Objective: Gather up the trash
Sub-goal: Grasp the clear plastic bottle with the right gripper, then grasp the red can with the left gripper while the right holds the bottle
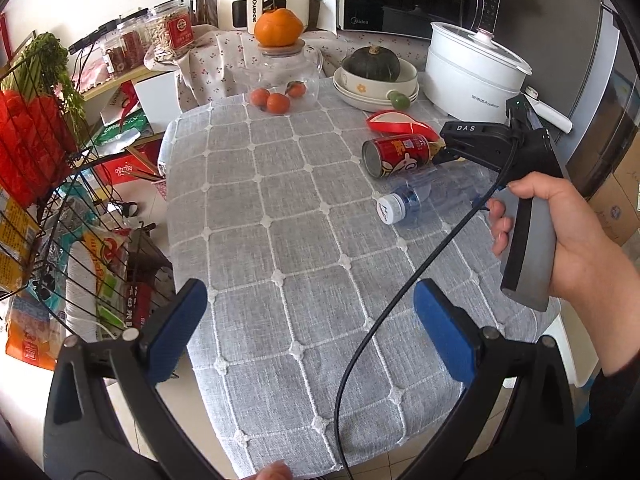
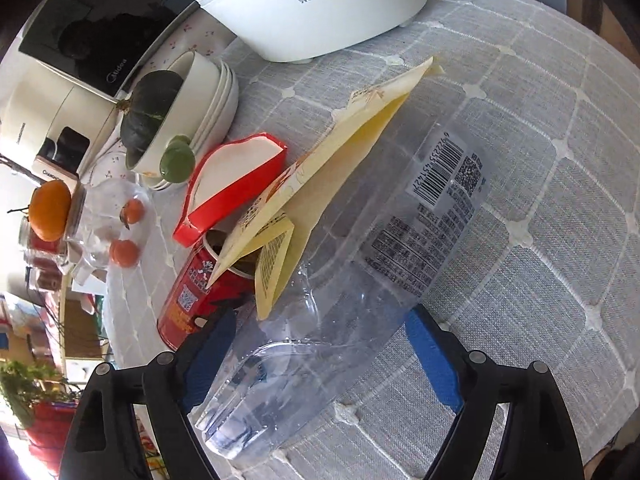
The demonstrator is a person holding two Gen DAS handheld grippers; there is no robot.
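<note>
Blue-padded fingers [image 1: 176, 328] of the left gripper [image 1: 310, 332] fill the bottom of the left wrist view, spread wide over bare grey checked tablecloth [image 1: 280, 216], nothing between them. One black cable [image 1: 400, 300] is seen crossing the lower right of that frame.

Right gripper [image 2: 320, 356]: jaws are spread wide at the bottom of the right wrist view, with the clear plastic bottle [image 2: 332, 320] lying between the two blue pads. Contact between pads and bottle cannot be confirmed; a gap is seen at the right pad. In the left wrist view this gripper is held by one hand [image 1: 560, 232] at right centre, over the trash.

Trash counted, four items, all clustered on the cloth at right of centre in the left wrist view:
- one clear bottle, on its side, white cap [image 1: 389, 208] toward the frame's centre;
- one red can [image 1: 396, 156], on its side, just beside the bottle;
- one yellow paper wrapper [image 2: 320, 184], one end tucked into the can's mouth;
- one red-and-white package [image 2: 236, 184], just above the can.

Other items counted: one white cooker [image 1: 476, 68] upper right; one stack of white bowls [image 1: 376, 84] holding one dark green squash [image 1: 372, 62]; one large orange [image 1: 279, 26] on one glass jar [image 1: 286, 72]; three small oranges [image 1: 276, 100].
</note>
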